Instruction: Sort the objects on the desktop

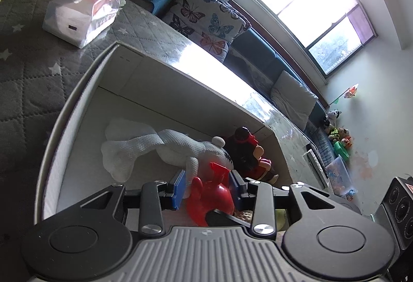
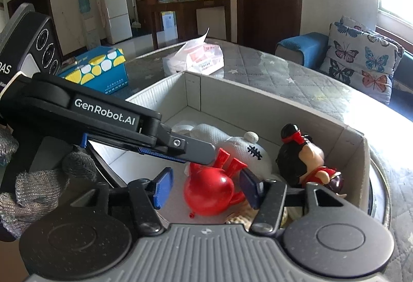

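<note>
We see red toy inside box at table edge, beside white plush and figurine. Both grippers, left and right, hang over it, jaws wide, none gripping.

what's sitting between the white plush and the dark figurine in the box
Nothing lies between them: in the right wrist view the white plush and the dark figurine sit side by side with only a thin gap.

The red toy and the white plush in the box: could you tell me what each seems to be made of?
Red toy: probably hard plastic or vinyl; its smooth, glossy skin shows bright highlights. White plush: soft knitted or waffle-weave fabric, matte, with a visible bumpy texture and limp limbs.
</note>
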`<state>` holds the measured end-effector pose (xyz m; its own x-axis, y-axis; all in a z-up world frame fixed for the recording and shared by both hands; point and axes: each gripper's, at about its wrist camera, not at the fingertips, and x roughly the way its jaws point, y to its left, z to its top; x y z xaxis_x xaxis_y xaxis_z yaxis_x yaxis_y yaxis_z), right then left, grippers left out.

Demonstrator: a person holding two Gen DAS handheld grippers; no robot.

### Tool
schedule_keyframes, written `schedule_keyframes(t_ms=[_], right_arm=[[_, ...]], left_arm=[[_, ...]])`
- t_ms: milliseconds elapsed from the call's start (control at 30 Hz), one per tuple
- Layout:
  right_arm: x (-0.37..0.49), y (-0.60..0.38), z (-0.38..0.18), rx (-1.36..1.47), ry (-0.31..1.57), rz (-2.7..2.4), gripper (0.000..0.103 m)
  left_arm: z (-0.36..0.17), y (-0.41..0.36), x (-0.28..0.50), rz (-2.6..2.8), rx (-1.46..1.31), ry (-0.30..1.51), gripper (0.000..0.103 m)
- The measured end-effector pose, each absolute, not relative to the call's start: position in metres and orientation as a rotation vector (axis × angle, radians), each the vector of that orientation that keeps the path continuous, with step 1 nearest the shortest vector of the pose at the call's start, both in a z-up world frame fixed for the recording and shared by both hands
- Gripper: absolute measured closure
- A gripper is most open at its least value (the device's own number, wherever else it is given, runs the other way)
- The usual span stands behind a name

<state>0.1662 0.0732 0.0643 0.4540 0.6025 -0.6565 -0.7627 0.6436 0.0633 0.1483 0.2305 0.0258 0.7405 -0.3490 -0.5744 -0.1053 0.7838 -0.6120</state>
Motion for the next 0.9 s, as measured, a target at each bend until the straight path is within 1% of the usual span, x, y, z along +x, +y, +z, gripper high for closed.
schedule_keyframes(t_ms=[167, 200, 267, 333, 400, 500, 600, 667, 900], right_arm=[[0.145, 0.060, 0.072, -0.242, 0.636, 0.830, 0.027], [0.140, 0.057, 0.074, -0.238, 0.622, 0.827, 0.022], [0.129, 0.050, 0.077, -0.228, 0.595, 0.819, 0.021], [0.120, 0.045, 0.081, -0.213, 0.575, 0.810, 0.017], [0.112, 0.038, 0.085, -0.188, 0.562, 0.804, 0.016], [0.103, 0.029, 0.089, -0.161, 0.548, 0.793, 0.008], [0.093, 0.021, 0.091, -0.153, 0.529, 0.772, 0.007], [0.089, 0.016, 0.091, -0.141, 0.520, 0.761, 0.000], [0.071, -0.005, 0.089, -0.067, 0.510, 0.732, 0.000]], left_arm=[[0.037, 0.227, 0.130, -0.123, -0.640, 0.699, 0.064], [0.040, 0.226, 0.126, -0.118, -0.628, 0.689, 0.064], [0.047, 0.220, 0.117, -0.110, -0.602, 0.670, 0.064], [0.052, 0.214, 0.109, -0.103, -0.572, 0.659, 0.064], [0.057, 0.207, 0.100, -0.101, -0.547, 0.650, 0.064], [0.061, 0.196, 0.088, -0.095, -0.505, 0.636, 0.064], [0.064, 0.186, 0.075, -0.088, -0.475, 0.628, 0.064], [0.065, 0.181, 0.068, -0.081, -0.461, 0.622, 0.064], [0.066, 0.167, 0.048, -0.036, -0.411, 0.611, 0.064]])
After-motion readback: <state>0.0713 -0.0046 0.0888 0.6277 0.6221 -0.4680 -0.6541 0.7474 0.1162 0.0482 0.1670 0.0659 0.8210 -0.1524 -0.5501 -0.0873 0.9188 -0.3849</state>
